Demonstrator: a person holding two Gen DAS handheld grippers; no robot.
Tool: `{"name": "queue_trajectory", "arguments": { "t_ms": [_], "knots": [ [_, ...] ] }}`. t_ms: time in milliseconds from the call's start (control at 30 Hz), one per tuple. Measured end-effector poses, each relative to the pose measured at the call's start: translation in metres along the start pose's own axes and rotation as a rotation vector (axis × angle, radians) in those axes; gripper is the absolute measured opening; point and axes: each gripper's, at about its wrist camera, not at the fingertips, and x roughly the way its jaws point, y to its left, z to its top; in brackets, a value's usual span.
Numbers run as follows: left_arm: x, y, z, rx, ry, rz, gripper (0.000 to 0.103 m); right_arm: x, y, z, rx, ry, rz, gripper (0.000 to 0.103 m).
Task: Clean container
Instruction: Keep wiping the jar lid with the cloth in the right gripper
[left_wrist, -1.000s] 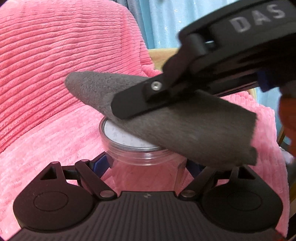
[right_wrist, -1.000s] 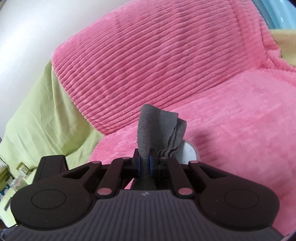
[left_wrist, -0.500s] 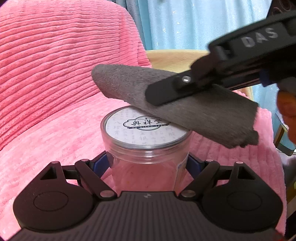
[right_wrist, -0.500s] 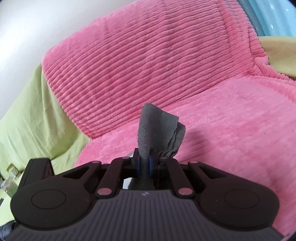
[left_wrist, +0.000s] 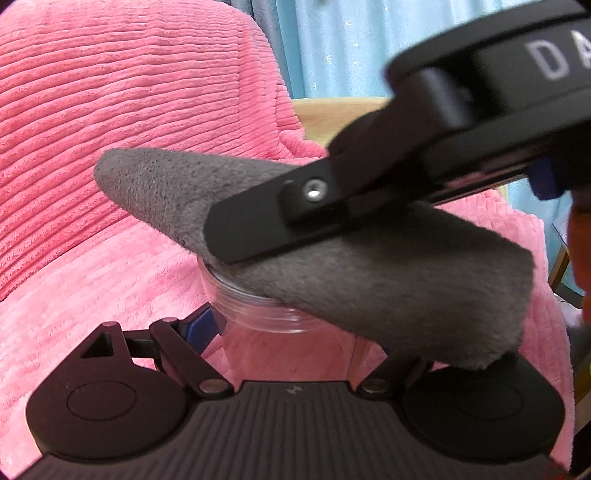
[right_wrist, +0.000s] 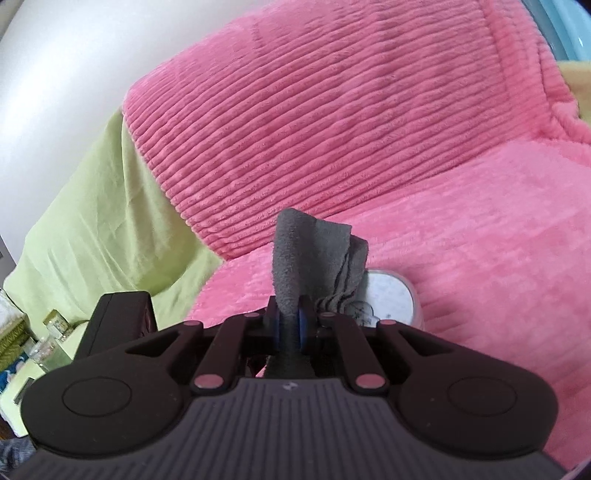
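I see a dark grey, fuzzy cloth (left_wrist: 369, 280) against a pink ribbed blanket (left_wrist: 147, 110). The container (left_wrist: 266, 325) is clear plastic, tinted pink by the blanket behind it; its lid (right_wrist: 388, 295) is white with dark print. Both claws are black with blue pads (right_wrist: 302, 326). A lime-green cover (right_wrist: 92, 221) adjoins the blanket's left edge, and a pale blue curtain (left_wrist: 332, 48) hangs behind.
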Motion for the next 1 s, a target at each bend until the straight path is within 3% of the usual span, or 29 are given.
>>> {"name": "queue_trajectory", "arguments": {
  "t_ms": [267,600,867,1000],
  "knots": [
    [-0.005,-0.007,-0.004,0.005,0.000,0.002,0.085,-0.003,-0.003,0.003,-0.042,-0.034,-0.060,0.006],
    [-0.005,-0.006,-0.006,-0.025,-0.003,-0.013,0.085,-0.027,-0.038,0.012,0.092,-0.129,-0.211,0.007],
    [-0.001,0.022,-0.005,-0.172,-0.012,-0.113,0.085,-0.026,-0.037,0.012,0.070,-0.135,-0.173,0.007],
    [0.002,0.030,-0.006,-0.217,-0.014,-0.135,0.085,-0.021,-0.027,0.016,-0.009,-0.121,-0.125,0.007]
  ]
}}
